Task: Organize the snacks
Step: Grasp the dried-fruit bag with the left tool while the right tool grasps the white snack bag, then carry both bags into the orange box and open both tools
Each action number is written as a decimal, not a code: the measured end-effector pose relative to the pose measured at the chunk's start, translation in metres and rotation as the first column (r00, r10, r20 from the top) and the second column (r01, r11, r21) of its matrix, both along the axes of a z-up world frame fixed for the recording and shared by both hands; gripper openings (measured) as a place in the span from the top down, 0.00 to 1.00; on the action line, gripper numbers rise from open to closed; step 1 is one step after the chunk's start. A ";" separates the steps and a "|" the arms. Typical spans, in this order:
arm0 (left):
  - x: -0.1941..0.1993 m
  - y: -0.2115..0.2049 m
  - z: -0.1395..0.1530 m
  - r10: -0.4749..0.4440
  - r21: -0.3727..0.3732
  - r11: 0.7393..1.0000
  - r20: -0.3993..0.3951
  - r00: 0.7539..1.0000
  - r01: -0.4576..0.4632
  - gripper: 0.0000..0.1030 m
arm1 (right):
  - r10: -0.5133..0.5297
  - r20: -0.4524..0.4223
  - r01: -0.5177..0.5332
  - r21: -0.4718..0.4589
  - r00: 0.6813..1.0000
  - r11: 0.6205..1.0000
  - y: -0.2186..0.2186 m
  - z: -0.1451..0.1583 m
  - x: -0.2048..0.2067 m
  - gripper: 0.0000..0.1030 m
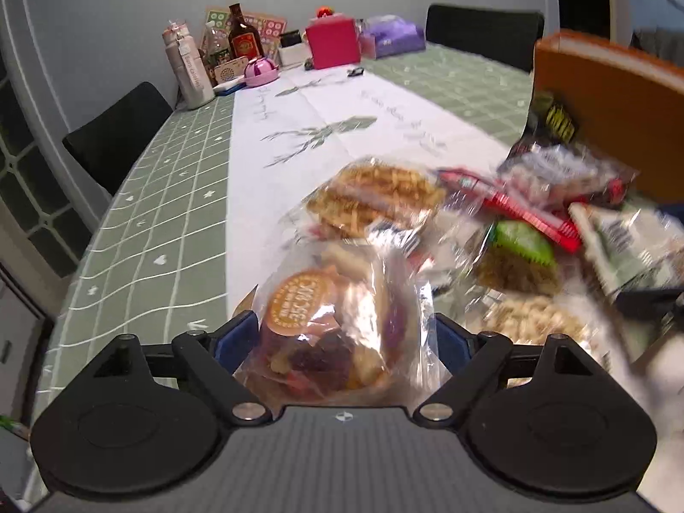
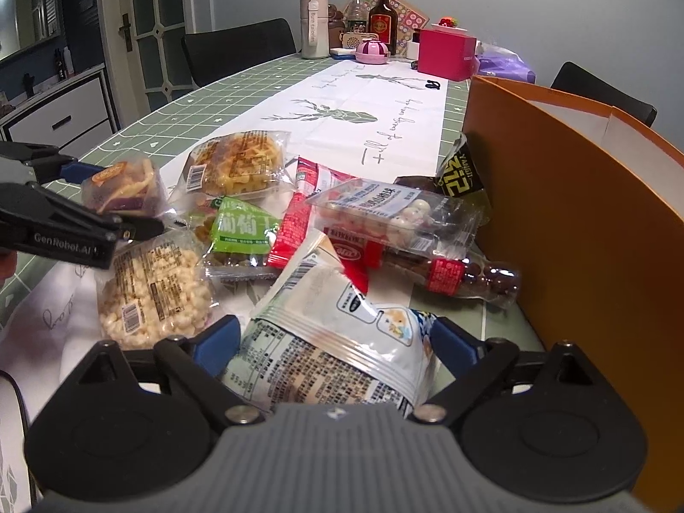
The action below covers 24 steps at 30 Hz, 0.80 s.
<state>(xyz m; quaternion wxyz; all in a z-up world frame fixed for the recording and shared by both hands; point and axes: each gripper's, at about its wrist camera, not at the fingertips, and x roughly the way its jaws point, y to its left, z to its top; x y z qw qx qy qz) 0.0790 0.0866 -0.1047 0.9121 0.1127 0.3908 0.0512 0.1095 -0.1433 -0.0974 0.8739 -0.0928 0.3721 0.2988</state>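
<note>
My left gripper (image 1: 342, 337) is shut on a clear pastry packet with an orange round label (image 1: 337, 325); it also shows in the right wrist view (image 2: 124, 192), held just above the table. My right gripper (image 2: 337, 342) is shut on a white and silver snack bag (image 2: 337, 333). A pile of snacks lies between them: a waffle packet (image 2: 237, 162), a green raisin packet (image 2: 243, 235), a puffed-corn packet (image 2: 154, 286), a red packet (image 2: 299, 218), a clear box of white balls (image 2: 384, 213) and a bottle of chocolate balls (image 2: 453, 275).
An orange paper bag (image 2: 577, 196) stands open at the right of the pile, with a black snack packet (image 2: 461, 175) against it. At the table's far end stand bottles (image 2: 380, 17), a white flask (image 2: 314, 21) and a pink box (image 2: 444, 53). Black chairs (image 2: 239, 49) flank the table.
</note>
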 end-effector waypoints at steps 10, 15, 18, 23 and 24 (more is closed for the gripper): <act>-0.011 -0.009 0.012 0.026 -0.013 1.000 0.028 0.999 -0.026 0.23 | -0.028 -0.022 0.028 0.021 0.999 0.999 -0.006 0.004 -0.001 0.22; -0.019 -0.014 0.025 0.051 -0.071 0.996 0.037 0.998 -0.048 0.26 | -0.019 -0.010 0.019 0.023 1.000 1.000 -0.007 0.009 -0.005 0.31; -0.025 -0.015 0.035 0.066 -0.122 0.991 0.043 0.997 -0.061 0.28 | -0.008 -0.003 0.008 0.019 1.000 1.000 -0.006 0.012 -0.008 0.35; -0.031 -0.014 0.051 0.098 -0.197 0.976 0.034 0.995 -0.090 0.29 | 0.003 -0.019 -0.002 0.024 1.000 1.000 -0.008 0.019 -0.010 0.37; -0.031 -0.014 0.054 0.107 -0.211 0.972 0.022 0.994 -0.100 0.29 | 0.005 -0.022 -0.005 0.026 1.000 1.000 -0.008 0.022 -0.010 0.38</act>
